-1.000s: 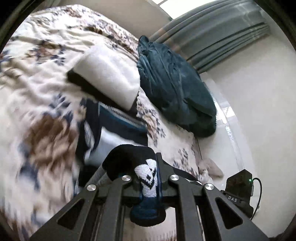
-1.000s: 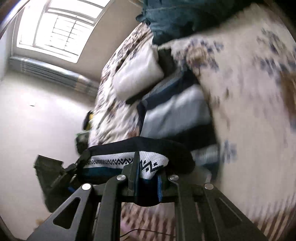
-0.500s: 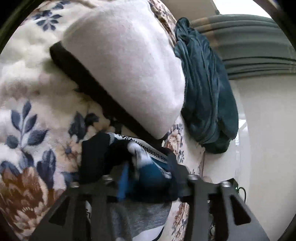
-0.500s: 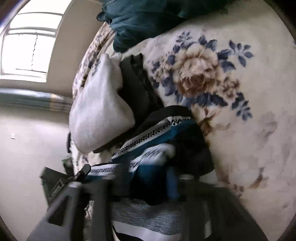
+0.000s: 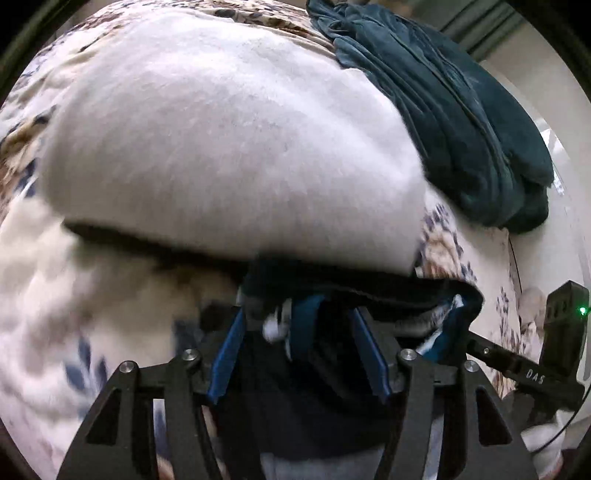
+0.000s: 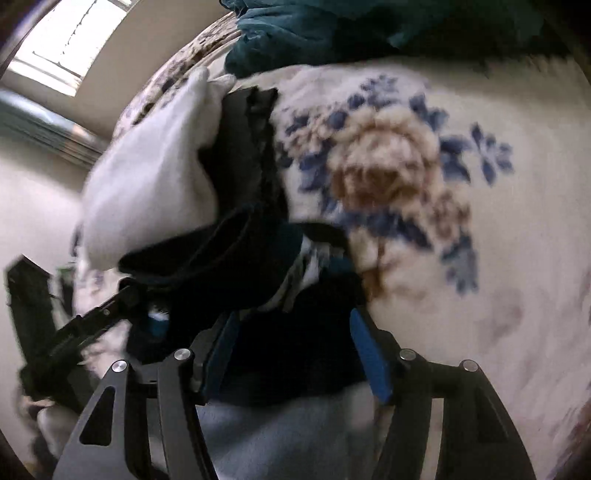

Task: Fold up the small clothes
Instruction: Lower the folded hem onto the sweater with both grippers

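Observation:
A dark striped knit garment [image 5: 306, 398] in black, blue, white and grey lies on the floral bedspread [image 5: 44, 295], its folded edge laid up against a white folded garment [image 5: 229, 147]. My left gripper [image 5: 297, 325] is open, its blue pads spread on either side of the folded edge. In the right wrist view my right gripper [image 6: 291, 325] is open too, over the same striped garment [image 6: 291, 347], with the white garment [image 6: 155, 177] just beyond. The other gripper's body [image 6: 74, 328] shows at the left.
A crumpled teal blanket [image 5: 472, 122] lies at the back right of the bed, and shows in the right wrist view [image 6: 332, 33]. A black layer [image 6: 247, 147] sits under the white garment. The bed edge and pale floor are at the right [image 5: 561, 155].
Both grippers carried the striped garment's edge forward to the white garment, lowered it, and opened; they were shut on it before.

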Demonstrator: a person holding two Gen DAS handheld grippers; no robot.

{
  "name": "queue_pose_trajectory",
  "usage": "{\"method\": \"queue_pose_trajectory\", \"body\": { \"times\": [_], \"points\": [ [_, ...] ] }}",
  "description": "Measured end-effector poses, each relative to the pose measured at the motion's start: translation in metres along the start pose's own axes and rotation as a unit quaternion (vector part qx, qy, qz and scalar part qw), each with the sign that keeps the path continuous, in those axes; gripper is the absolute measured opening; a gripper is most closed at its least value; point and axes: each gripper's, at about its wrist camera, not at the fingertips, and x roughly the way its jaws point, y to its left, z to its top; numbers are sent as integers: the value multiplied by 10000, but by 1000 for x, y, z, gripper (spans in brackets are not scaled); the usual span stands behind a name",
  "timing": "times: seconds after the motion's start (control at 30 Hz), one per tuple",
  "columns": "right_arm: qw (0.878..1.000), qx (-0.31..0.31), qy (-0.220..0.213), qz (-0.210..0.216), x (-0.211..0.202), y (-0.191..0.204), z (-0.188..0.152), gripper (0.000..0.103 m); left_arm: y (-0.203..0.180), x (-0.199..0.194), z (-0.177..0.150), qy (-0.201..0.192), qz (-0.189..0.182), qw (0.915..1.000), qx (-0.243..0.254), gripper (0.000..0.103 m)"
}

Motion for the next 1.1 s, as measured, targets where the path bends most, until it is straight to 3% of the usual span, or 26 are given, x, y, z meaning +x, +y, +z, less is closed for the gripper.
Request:
{"method": "queue_pose_trajectory", "body": {
  "times": [0.1,0.2,0.3,0.4,0.47,0.53,0.57,0.6,0.67,0.73,0.83,0.9,0.97,1.03,1.07,1.1],
  "points": [
    [9996,191,-199,-111,-3,3,18,64,17,-9,16,-157,-2,9991,-403,57],
    [9995,252,-155,-59,-22,1,14,64,36,-41,4,-326,-432,9943,-915,57],
    [9986,415,300,156,-37,-16,-19,64,51,-72,-48,-75,-968,9870,-1280,57],
    [9924,859,768,435,-47,-40,-63,64,55,-83,-100,360,-1252,9802,-1491,57],
    [9854,1204,1007,662,-50,-54,-94,64,50,-76,-129,727,-1290,9772,-1522,56],
    [9799,1426,1106,853,-47,-61,-111,64,47,-72,-143,733,-1340,9775,-1452,48],
    [9778,1491,1082,1002,-43,-62,-116,61,43,-73,-147,573,-1430,9784,-1381,14],
    [9758,1546,1007,1174,-40,-62,-119,39,40,-74,-147,488,-1405,9804,-1294,12],
    [9777,1560,915,1063,-38,-60,-122,12,32,-82,-146,304,-1120,9882,-997,10],
    [9811,1562,725,880,-42,-59,-124,11,33,-92,-150,260,-1016,9900,-947,8],
    [9817,1645,606,745,-53,-62,-128,10,44,-96,-159,370,-834,9910,-977,8],
    [9847,1305,943,673,-49,-52,-126,10,45,-94,-157,503,-651,9919,-971,8],
    [9888,860,1128,460,-51,-40,-115,12,45,-98,-143,604,-863,9888,-1055,15],
    [9921,484,1118,303,-56,-28,-97,17,45,-99,-126,419,-888,9889,-1114,27],
    [9934,374,1024,351,-58,-25,-85,29,42,-97,-113,282,-939,9890,-1104,40],
    [9946,309,913,384,-58,-22,-75,45,38,-90,-98,180,-911,9901,-1053,46]
  ]
}}
